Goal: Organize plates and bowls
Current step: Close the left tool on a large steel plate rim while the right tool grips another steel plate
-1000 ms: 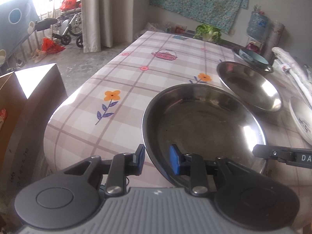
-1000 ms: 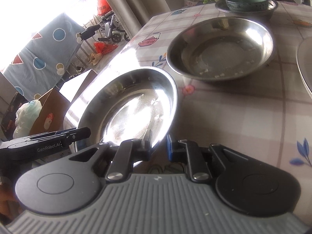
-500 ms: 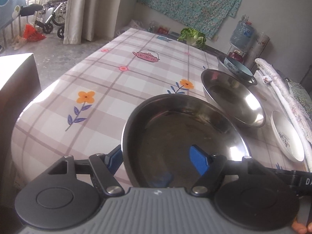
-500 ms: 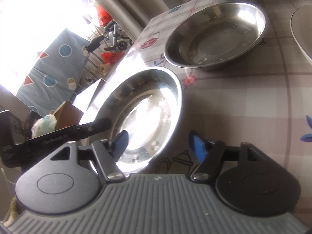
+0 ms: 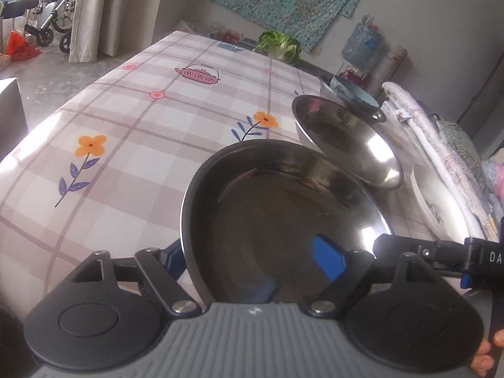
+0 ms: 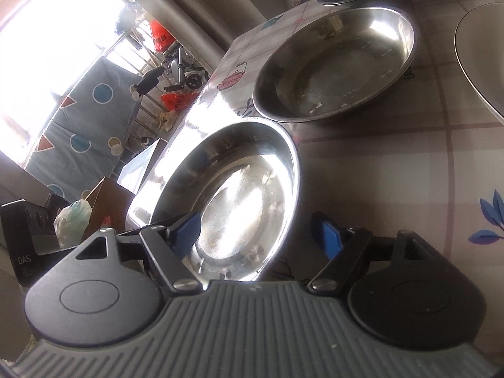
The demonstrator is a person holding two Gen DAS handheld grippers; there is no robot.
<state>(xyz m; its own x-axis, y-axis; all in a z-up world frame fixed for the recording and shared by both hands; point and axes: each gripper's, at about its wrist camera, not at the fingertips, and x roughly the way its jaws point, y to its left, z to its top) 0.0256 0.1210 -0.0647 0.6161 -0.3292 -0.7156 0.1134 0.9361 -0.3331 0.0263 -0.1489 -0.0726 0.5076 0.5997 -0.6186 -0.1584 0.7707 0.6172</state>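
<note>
steel plate [image 5: 283,217] sits flat at the near table corner, rim straddled by both claws. your left gripper [image 5: 252,258] and right gripper [image 6: 255,236] are opening wide, pads off the metal, holding nothing. draw both straight back before lifting. second steel plate [image 5: 346,138] nearly touches its far rim; the tablecloth [image 5: 141,126] to your left lies open.
</note>
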